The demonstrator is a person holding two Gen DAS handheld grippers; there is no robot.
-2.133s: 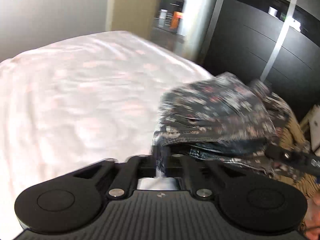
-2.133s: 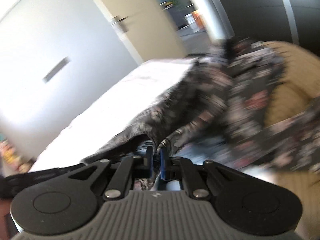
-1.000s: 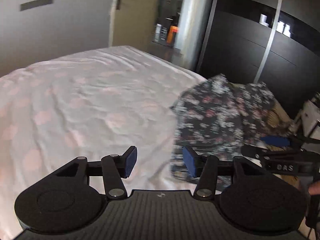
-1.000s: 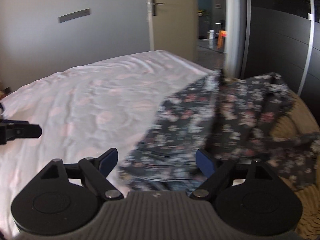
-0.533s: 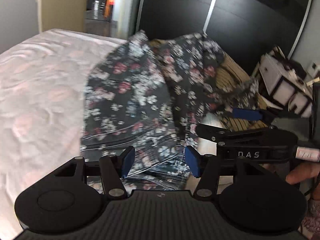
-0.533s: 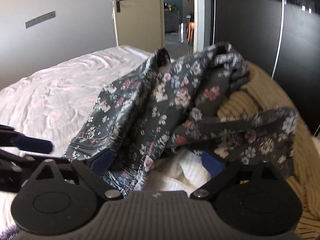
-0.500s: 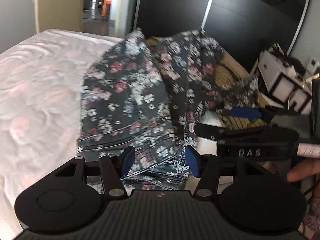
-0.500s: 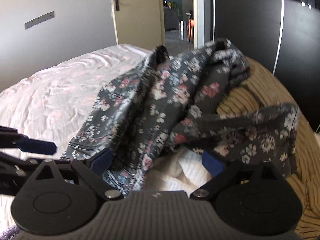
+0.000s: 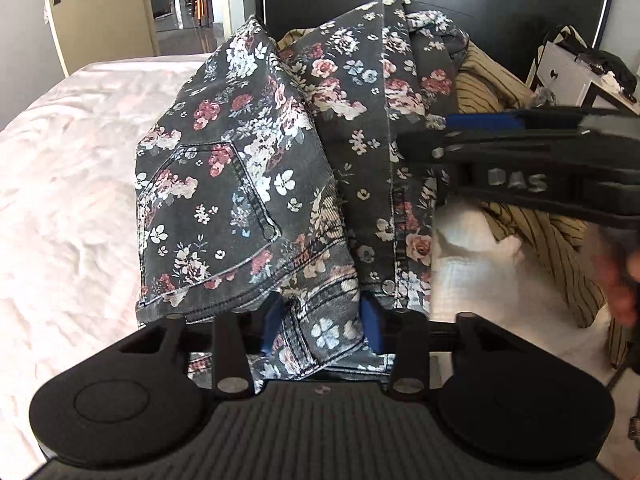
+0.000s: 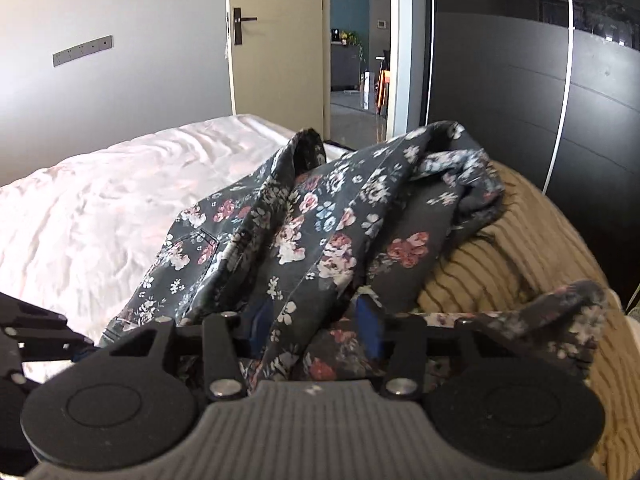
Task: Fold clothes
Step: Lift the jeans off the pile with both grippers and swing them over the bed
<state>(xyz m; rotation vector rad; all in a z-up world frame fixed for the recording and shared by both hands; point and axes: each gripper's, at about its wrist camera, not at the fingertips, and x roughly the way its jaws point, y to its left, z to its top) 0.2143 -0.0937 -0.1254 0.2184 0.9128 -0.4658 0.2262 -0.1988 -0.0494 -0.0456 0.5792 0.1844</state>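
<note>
Dark floral jeans [image 9: 248, 184] lie bunched at the bed's edge, back pocket up, partly draped over a tan striped cloth. My left gripper [image 9: 320, 326] is open, its blue pads either side of the waistband fold. My right gripper [image 10: 314, 320] is also open, half narrowed, with a fold of the floral jeans [image 10: 320, 240] between its pads. In the left wrist view the right gripper [image 9: 424, 136] comes in side-on from the right, over the jeans' far leg. How far the fabric reaches in behind either pair of pads is hidden.
The bed's white and pink sheet [image 9: 72, 200] stretches left. A tan striped cloth [image 10: 520, 248] and a white cloth [image 9: 468, 264] lie right of the jeans. Behind are a dark wardrobe [image 10: 500, 80], an open door [image 10: 276, 60] and a white bedside unit [image 9: 568, 72]. A hand [image 9: 620, 280] is at the right.
Both grippers let go of the jeans, swung right and came down onto them. Fabric now sits between each pair of pads, and the right pads have narrowed.
</note>
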